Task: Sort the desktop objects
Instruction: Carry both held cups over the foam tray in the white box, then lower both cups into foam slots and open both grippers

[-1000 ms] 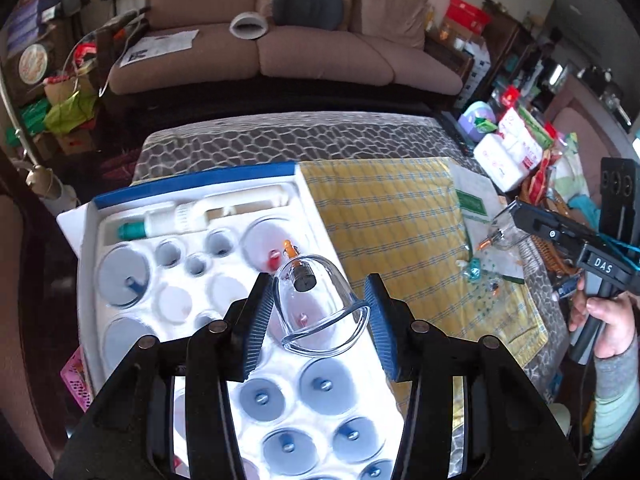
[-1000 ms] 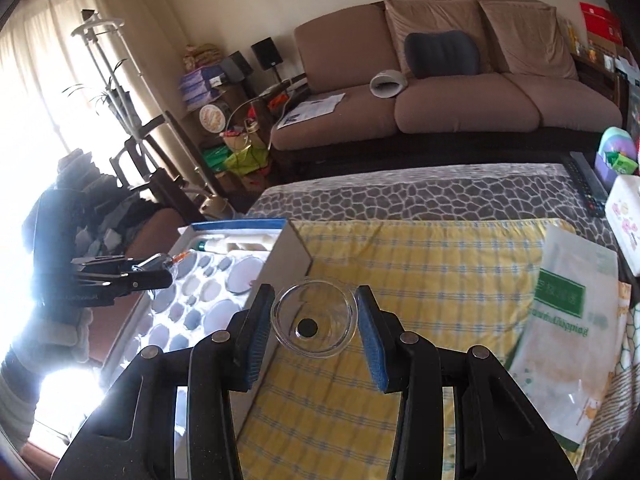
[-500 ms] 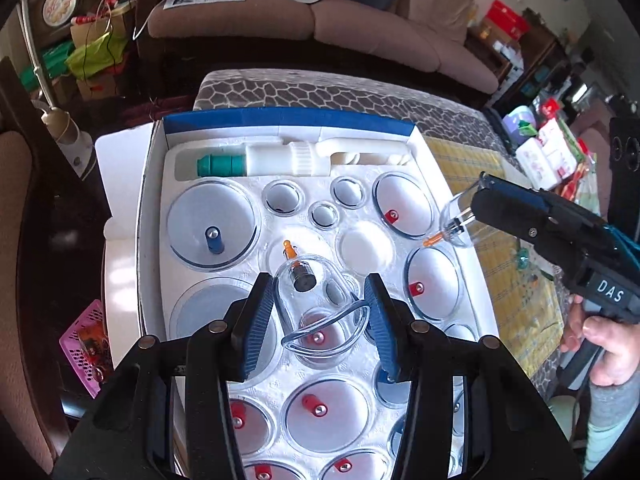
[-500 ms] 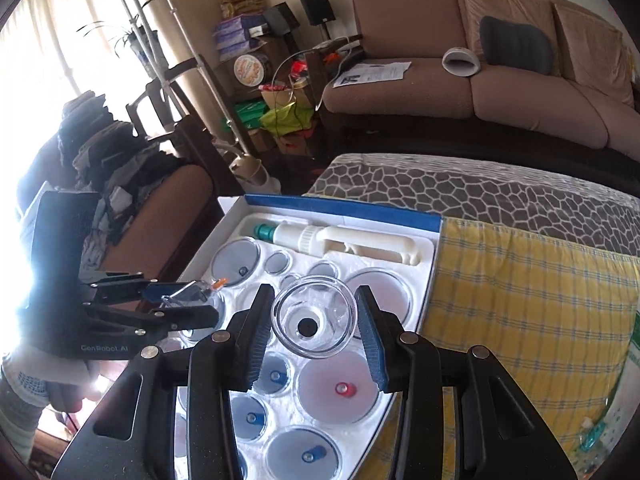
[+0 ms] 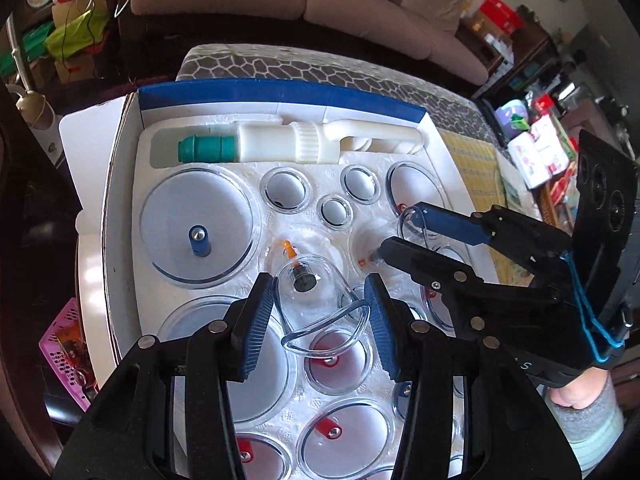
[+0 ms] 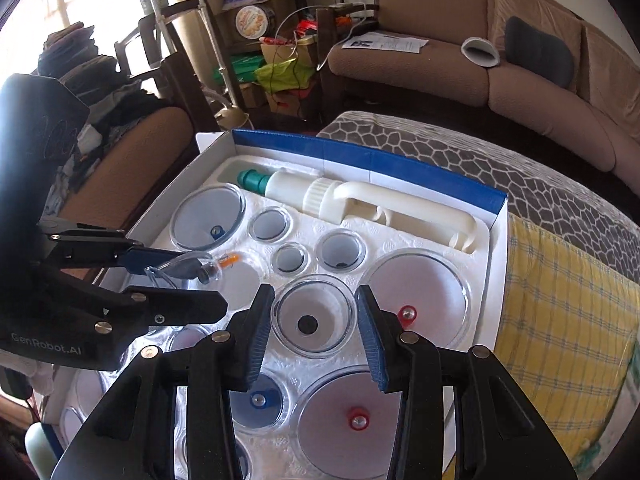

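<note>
A white foam tray in a blue-edged box holds several clear cupping cups and a white pump. My left gripper is shut on a clear cup with an orange-tipped valve, low over an empty socket in the tray's middle. My right gripper is shut on another clear cup, held over the tray near a large red-valved cup. The right gripper also shows in the left wrist view, and the left gripper in the right wrist view.
The box sits on a patterned table with a yellow checked cloth to its right. A brown sofa stands behind. A pink basket lies left of the box. Packets crowd the far right.
Both grippers have moved left from over the yellow cloth to above the tray and come down closer to it, each still holding its cup.
</note>
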The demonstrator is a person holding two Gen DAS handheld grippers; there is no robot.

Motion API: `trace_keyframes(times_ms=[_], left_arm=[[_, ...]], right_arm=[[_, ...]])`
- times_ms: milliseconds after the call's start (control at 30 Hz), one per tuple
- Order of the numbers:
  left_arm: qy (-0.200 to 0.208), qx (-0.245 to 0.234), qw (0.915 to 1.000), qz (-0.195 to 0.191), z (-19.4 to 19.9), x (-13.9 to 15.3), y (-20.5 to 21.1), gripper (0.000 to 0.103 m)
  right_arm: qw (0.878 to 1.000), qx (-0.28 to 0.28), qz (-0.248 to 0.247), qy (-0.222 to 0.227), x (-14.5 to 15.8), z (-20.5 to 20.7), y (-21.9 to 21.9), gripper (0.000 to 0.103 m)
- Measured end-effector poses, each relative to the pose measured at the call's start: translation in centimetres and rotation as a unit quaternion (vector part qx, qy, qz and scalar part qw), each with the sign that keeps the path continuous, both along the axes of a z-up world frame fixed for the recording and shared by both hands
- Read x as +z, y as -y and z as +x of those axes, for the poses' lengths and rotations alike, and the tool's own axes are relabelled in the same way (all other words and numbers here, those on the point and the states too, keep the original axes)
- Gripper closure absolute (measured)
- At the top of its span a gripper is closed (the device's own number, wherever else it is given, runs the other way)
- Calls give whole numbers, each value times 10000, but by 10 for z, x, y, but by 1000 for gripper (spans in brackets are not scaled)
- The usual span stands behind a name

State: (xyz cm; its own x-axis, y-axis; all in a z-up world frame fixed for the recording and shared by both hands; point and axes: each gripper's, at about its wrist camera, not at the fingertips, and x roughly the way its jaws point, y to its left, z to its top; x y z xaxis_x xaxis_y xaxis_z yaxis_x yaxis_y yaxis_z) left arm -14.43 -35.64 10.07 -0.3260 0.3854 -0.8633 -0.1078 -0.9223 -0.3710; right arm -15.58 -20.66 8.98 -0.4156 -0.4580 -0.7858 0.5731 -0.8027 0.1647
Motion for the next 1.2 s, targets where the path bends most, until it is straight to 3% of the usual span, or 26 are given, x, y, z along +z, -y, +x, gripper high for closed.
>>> trace_keyframes(times_ms=[133, 233, 433, 633, 700, 900, 1100, 1200], left_arm=[[117, 100, 9989, 444, 1, 5, 8, 59], [274, 235, 9966, 745, -1, 8, 16, 59], [968, 307, 9894, 1036, -11, -7, 21, 59], [1093, 264, 9926, 468, -28, -5, 7, 59], [1187, 223, 9920, 370, -33, -9, 3, 51], [731, 36, 9962, -463, -34, 9, -11, 30], [249, 7, 9971, -720, -13, 25, -5, 30], [34, 8, 9937, -1116, -2, 24, -5, 30]], right_arm=[[9960, -169, -874, 99, 17, 4, -22, 53], [9920, 144, -1231, 250, 26, 14, -28, 51], [9905, 763, -1091, 333, 28, 42, -7, 51], [9908, 872, -1000, 265, 24, 45, 4, 51], [9909, 865, -990, 304, 21, 40, 8, 51], [9905, 772, -1092, 310, 18, 31, 8, 51], [9916, 587, -1124, 255, 20, 28, -3, 51], [9937, 560, -938, 240, 19, 28, -5, 51]])
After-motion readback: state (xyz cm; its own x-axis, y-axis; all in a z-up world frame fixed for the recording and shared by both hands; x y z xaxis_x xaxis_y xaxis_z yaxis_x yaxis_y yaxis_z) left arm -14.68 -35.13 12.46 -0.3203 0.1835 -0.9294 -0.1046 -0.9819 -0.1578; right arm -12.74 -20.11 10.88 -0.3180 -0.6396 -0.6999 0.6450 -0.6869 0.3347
